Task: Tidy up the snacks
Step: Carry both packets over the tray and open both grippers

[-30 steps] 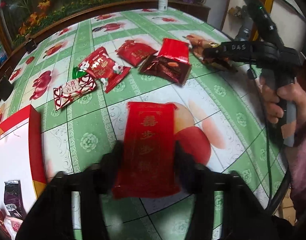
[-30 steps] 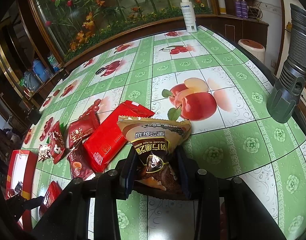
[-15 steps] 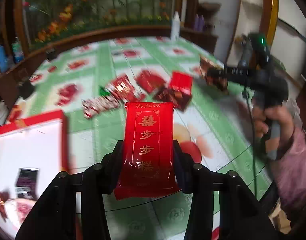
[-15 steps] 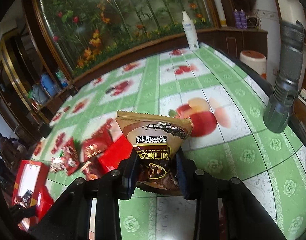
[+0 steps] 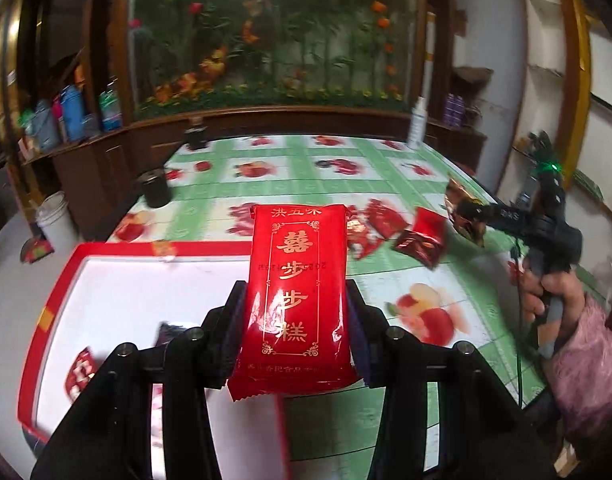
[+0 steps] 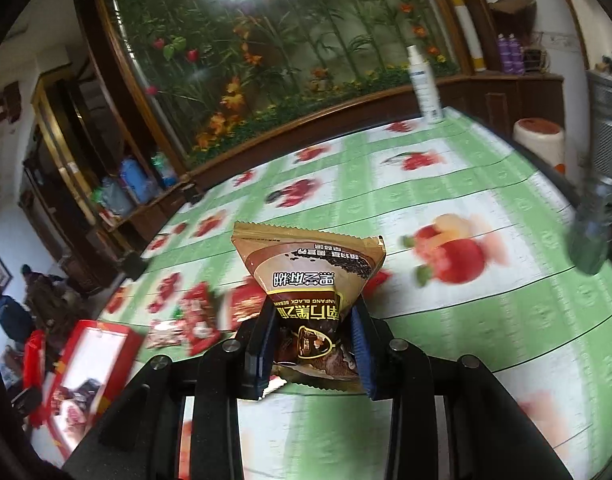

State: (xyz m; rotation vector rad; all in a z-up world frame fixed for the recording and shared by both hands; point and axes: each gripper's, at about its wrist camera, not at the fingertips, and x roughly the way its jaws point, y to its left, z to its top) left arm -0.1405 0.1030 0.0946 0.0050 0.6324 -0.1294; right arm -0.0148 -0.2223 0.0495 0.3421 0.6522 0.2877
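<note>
My left gripper (image 5: 296, 316) clamps a red packet (image 5: 297, 296) over the red box (image 5: 118, 292) | my right gripper (image 6: 312, 344) pinches a brown sachet (image 6: 310, 292) above the table (image 6: 486, 320)

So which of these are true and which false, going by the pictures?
1. The left gripper holds a red packet. True.
2. The right gripper is empty. False: it is shut on a brown and gold packet.
3. The red-rimmed box already has snacks in it. True.
4. The tablecloth is plain blue. False: green and white squares with fruit.
5. A white bottle stands at the table's far edge. True.
</note>
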